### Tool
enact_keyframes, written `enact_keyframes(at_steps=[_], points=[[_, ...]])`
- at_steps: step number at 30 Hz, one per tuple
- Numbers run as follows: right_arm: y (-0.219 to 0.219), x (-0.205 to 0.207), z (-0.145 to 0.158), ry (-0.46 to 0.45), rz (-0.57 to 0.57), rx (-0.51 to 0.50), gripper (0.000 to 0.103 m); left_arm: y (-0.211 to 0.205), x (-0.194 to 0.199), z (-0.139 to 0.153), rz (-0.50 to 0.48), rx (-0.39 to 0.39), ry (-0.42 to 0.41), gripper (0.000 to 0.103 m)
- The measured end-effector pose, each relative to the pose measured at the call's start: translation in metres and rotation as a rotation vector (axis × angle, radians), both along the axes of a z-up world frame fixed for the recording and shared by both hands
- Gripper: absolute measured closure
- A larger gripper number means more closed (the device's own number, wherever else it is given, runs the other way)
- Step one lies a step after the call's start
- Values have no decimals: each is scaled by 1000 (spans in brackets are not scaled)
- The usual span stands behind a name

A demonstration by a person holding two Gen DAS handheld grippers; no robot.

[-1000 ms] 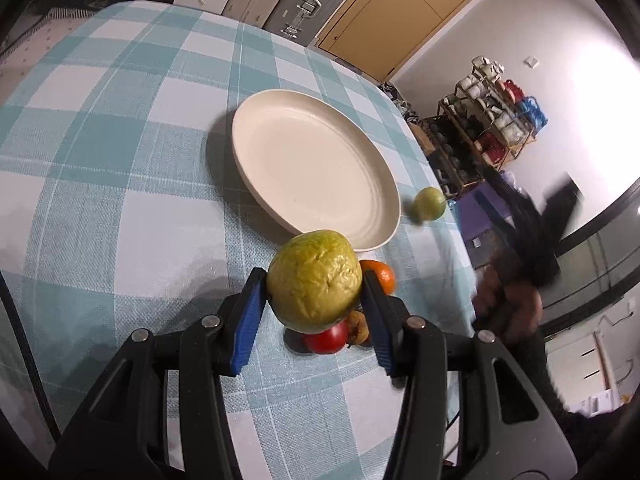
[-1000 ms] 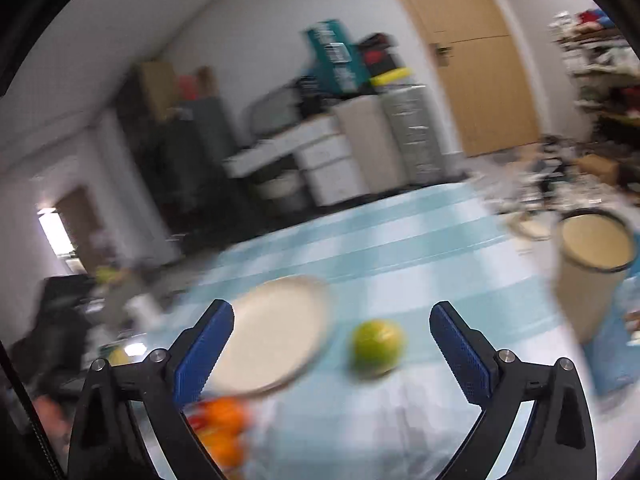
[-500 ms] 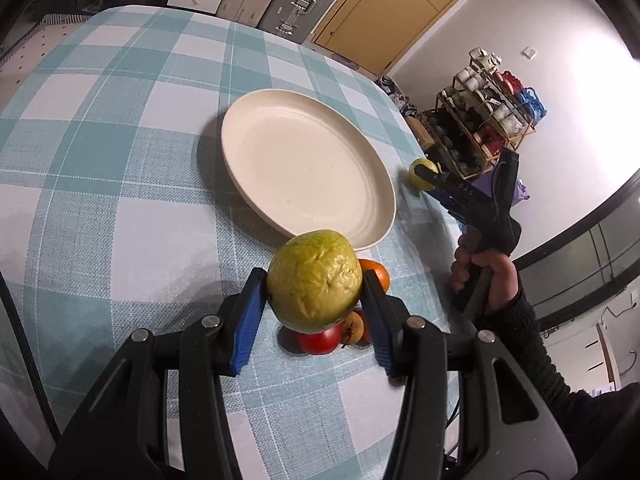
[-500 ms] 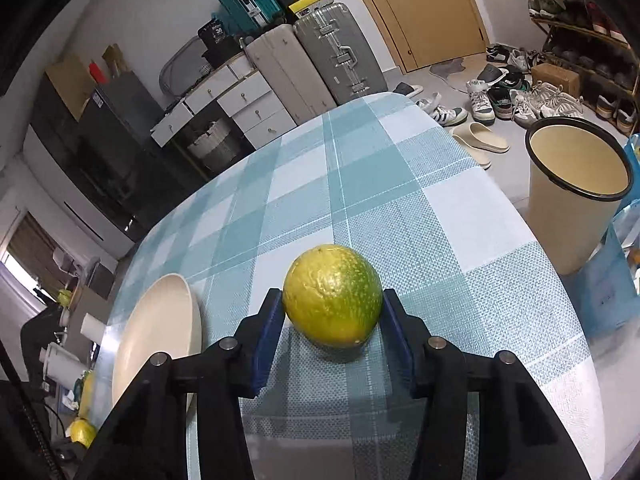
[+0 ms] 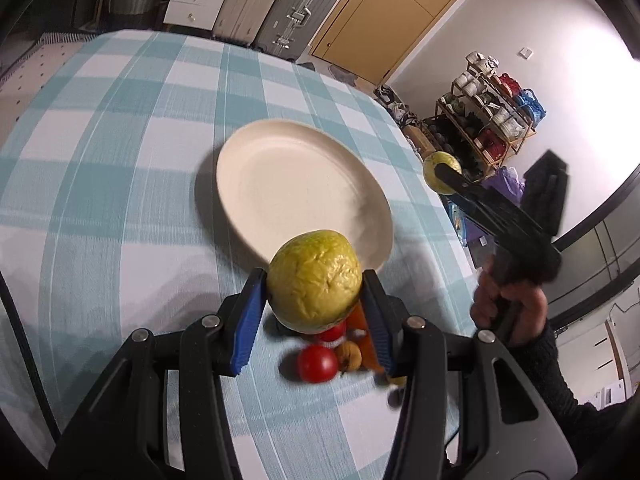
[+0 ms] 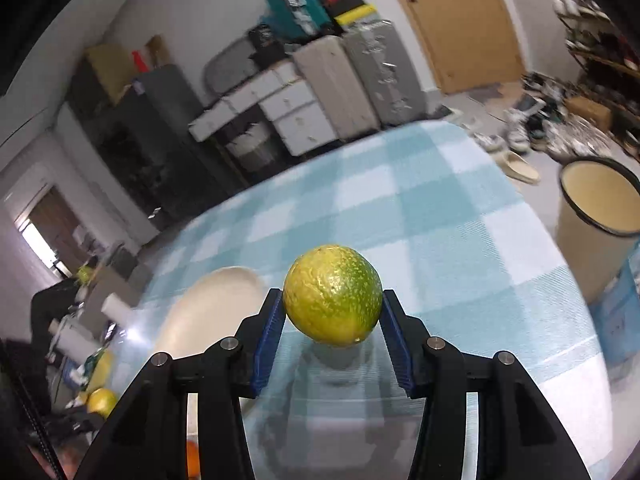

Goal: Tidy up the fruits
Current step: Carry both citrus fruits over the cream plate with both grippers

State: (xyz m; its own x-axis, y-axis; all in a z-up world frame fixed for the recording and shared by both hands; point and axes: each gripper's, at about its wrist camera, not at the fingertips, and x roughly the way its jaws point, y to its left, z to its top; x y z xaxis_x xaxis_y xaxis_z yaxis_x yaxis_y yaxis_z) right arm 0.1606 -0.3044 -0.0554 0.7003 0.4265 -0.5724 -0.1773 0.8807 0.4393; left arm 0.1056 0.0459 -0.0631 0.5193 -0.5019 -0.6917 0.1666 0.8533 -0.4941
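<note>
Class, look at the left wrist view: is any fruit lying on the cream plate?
No. The cream plate is bare; the wrinkled yellow-green fruit sits between the left hand-held gripper's pads.

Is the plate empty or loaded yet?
Empty. The plate shows bare; both green fruits sit in the grippers, small fruits lie on the cloth.

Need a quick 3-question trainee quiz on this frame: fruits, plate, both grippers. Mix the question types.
1. True or false: the cream plate has fruit on it.
2. What does the left gripper hold? A) a wrinkled yellow-green fruit B) a red tomato C) nothing
3. Fill in: the right gripper is shut on a ____ citrus fruit.

Key
1. False; the plate is bare.
2. A; the small red fruit and orange fruit lie on the checked tablecloth below it.
3. Green-yellow, held clear of the cloth.
</note>
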Motion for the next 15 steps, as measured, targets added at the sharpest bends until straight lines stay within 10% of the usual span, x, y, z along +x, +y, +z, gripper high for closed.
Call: enact_keyframes(at_steps=[15], points=[[102,18,17,19,265,-31,54,-17,105,7,-19,103,-13,58]])
